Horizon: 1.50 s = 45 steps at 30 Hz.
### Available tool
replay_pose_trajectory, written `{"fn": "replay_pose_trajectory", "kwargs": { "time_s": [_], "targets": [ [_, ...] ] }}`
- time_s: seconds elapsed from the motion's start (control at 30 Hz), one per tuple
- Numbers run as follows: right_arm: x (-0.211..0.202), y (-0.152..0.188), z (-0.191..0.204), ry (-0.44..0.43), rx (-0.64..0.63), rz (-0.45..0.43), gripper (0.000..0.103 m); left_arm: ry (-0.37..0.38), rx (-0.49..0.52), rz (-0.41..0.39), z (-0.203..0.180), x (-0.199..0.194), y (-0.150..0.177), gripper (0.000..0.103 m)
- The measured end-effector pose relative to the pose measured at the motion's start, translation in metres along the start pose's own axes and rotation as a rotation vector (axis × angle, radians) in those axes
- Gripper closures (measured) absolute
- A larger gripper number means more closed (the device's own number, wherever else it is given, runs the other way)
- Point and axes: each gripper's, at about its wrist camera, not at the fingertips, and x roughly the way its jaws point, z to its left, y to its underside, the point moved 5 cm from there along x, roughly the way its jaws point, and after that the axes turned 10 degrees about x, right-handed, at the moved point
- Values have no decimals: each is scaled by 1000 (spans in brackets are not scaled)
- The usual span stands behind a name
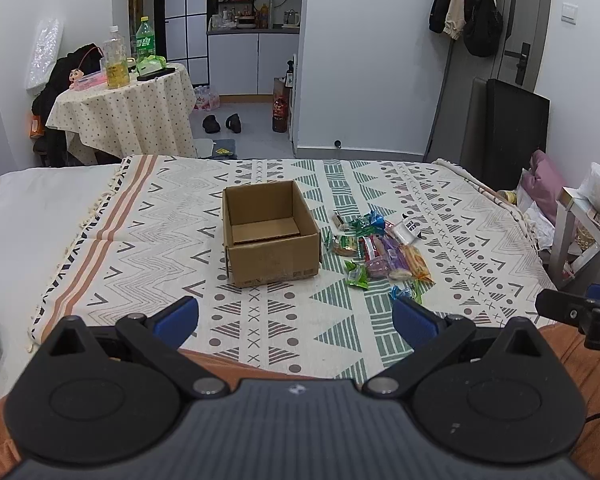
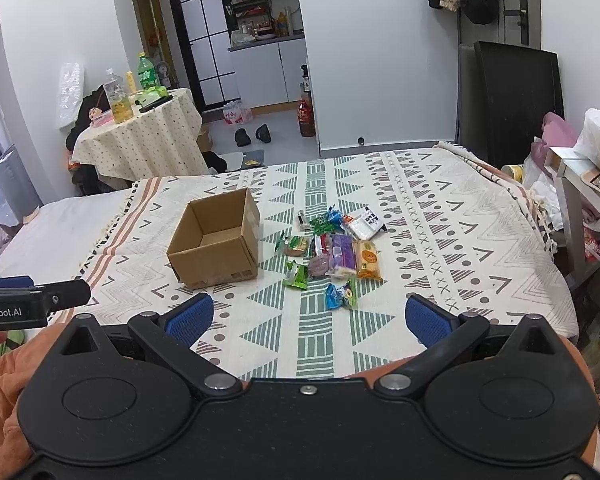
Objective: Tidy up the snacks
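An open cardboard box point(image 1: 270, 232) point(image 2: 216, 240) stands empty on the patterned blanket. Right of it lies a heap of wrapped snacks point(image 1: 380, 250) point(image 2: 336, 246): green packets, purple and orange bars, a white packet. One blue-and-green packet point(image 2: 341, 295) point(image 1: 406, 292) lies nearest to me. My left gripper point(image 1: 296, 320) hovers open at the blanket's near edge, in front of the box, with nothing between its blue pads. My right gripper point(image 2: 308, 318) is also open and empty, just short of the nearest packet. Each gripper shows at the edge of the other's view.
The patterned blanket point(image 1: 440, 208) covers a bed, with orange cloth point(image 1: 580, 360) under the grippers. Beyond the bed stands a round table point(image 1: 124, 112) with bottles. A metal shelf point(image 1: 580, 220) with bags stands at the right. Shoes and a bottle sit on the floor behind.
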Motion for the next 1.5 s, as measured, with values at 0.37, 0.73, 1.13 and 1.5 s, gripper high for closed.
{"fn": "replay_pose_trajectory", "kwargs": {
  "time_s": [0.37,0.73,1.13,1.5],
  "targets": [
    [-1,-4,2,1,-12,-7,0,3,6,-10,-1,-5,-4,0],
    [12,-7,-1,16,-16,12,0,-2,8,-31,-2,6,-15,0],
    [64,-17,-22,32,32,67,0,30,12,12,-2,64,-29,0],
    [112,-28,-45,61,49,73,0,83,-8,49,-13,125,-36,2]
  ]
}}
